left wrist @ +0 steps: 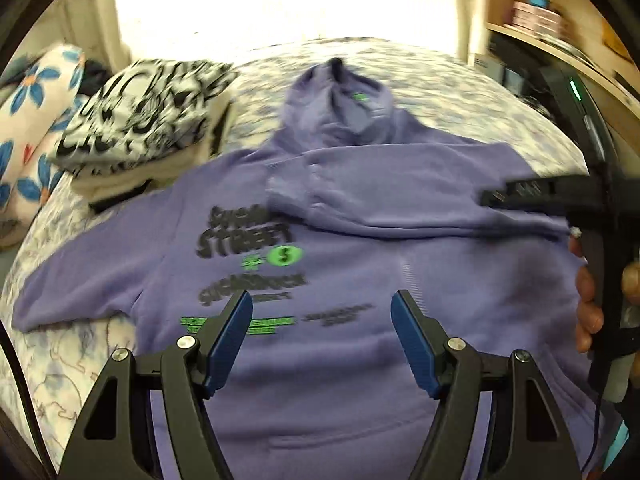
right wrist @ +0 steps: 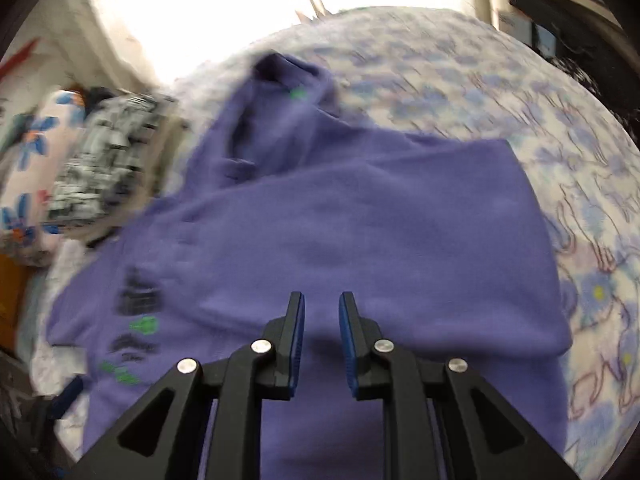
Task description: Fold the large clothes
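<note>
Both the left gripper (left wrist: 322, 304) and right gripper (right wrist: 321, 305) hover released, nothing grasped, over the purple hoodie (left wrist: 400, 240) at frame centre.

Left wrist view: looks steeply down along the left gripper (left wrist: 322, 300) from above the near hem of a purple hoodie (left wrist: 360, 264), facing the bed's (left wrist: 460, 80) far end; the right gripper (left wrist: 520, 196) enters at the right edge. Right wrist view: set further right, above the folded sleeve side, looks down along the right gripper (right wrist: 322, 304), similarly close. Both views share the hoodie's (right wrist: 340, 220) hood and printed chest, the patterned bedspread (right wrist: 580, 208) and the folded stack (left wrist: 144, 120) at left (right wrist: 108, 160).
</note>
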`<action>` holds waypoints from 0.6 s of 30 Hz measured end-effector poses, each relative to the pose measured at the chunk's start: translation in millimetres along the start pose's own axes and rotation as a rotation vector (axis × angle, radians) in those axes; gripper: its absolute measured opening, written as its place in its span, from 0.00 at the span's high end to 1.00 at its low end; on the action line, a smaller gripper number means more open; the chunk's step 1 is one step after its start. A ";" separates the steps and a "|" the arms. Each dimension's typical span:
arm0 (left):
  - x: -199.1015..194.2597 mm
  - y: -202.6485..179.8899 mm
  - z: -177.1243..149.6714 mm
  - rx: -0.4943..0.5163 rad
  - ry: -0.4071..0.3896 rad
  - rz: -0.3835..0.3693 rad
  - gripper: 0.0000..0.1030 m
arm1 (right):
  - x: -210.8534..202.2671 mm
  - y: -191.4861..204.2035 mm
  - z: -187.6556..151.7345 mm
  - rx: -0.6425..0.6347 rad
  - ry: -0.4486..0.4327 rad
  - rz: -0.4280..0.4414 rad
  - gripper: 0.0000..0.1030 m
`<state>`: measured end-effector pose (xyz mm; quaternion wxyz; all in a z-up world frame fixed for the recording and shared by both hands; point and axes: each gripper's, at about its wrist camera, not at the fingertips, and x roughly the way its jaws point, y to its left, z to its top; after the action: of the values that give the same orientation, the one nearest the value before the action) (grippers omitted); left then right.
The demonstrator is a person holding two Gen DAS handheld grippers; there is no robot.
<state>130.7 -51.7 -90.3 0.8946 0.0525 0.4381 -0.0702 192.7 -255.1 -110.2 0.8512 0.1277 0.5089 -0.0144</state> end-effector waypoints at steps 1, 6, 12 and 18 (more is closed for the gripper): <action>2.7 6.8 -0.4 -0.019 0.009 0.000 0.32 | 4.2 -11.2 -0.9 0.024 0.010 -0.024 0.83; 6.5 48.9 -11.1 -0.089 0.029 0.013 0.32 | -7.6 -73.4 -18.4 0.184 0.011 0.118 0.85; -5.6 91.1 -23.8 -0.152 0.027 0.038 0.32 | -42.8 -59.6 -33.6 0.147 0.010 0.058 0.83; -28.7 127.4 -33.4 -0.202 -0.006 0.067 0.31 | -55.6 0.3 -48.2 0.082 -0.002 0.062 0.83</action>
<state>109.2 81.2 -83.9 0.8985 -0.0235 0.4384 0.0041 124.4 -249.6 -83.5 0.8459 0.1781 0.5027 -0.0090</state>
